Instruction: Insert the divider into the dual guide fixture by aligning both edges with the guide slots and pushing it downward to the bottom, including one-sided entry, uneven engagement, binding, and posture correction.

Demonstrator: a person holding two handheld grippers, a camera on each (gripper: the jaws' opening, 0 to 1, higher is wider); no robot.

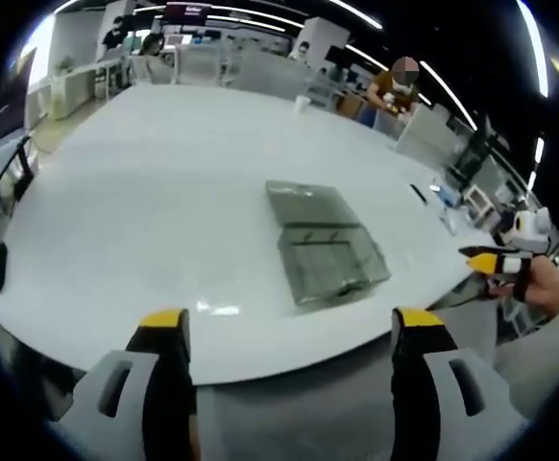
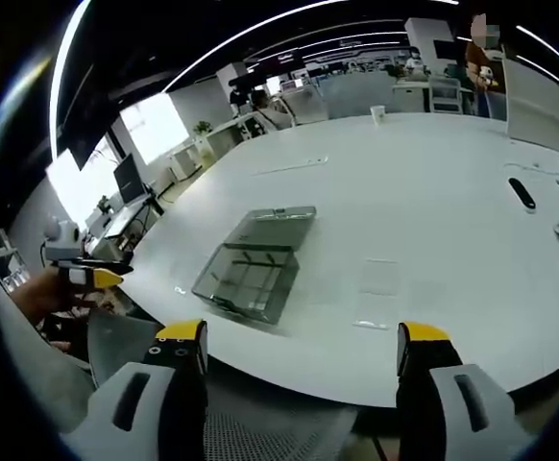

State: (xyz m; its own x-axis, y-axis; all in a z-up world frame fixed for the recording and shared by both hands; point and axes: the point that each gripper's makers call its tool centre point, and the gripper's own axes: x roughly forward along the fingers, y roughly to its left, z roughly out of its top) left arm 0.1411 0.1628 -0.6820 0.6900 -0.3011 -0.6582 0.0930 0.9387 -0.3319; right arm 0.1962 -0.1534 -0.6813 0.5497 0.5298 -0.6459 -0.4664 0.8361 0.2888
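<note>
- The clear fixture (image 1: 333,267) sits on the white table (image 1: 145,221), with the flat clear divider (image 1: 308,205) lying just behind it, touching its far edge.
- Left gripper (image 1: 289,331) and right gripper (image 2: 302,346) hover short of the fixture — both with jaws wide, holding nothing.
- Best approach: take the divider by one edge, stand it upright, and square both edges to the slots before pressing down.

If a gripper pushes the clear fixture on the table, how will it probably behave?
The clear fixture looks like rigid plastic, so it probably stays stiff. It sits low and flat on the smooth white table, so it likely slides rather than tips. Being thin-walled, it seems light; the flat clear panel beside it may shift too.
</note>
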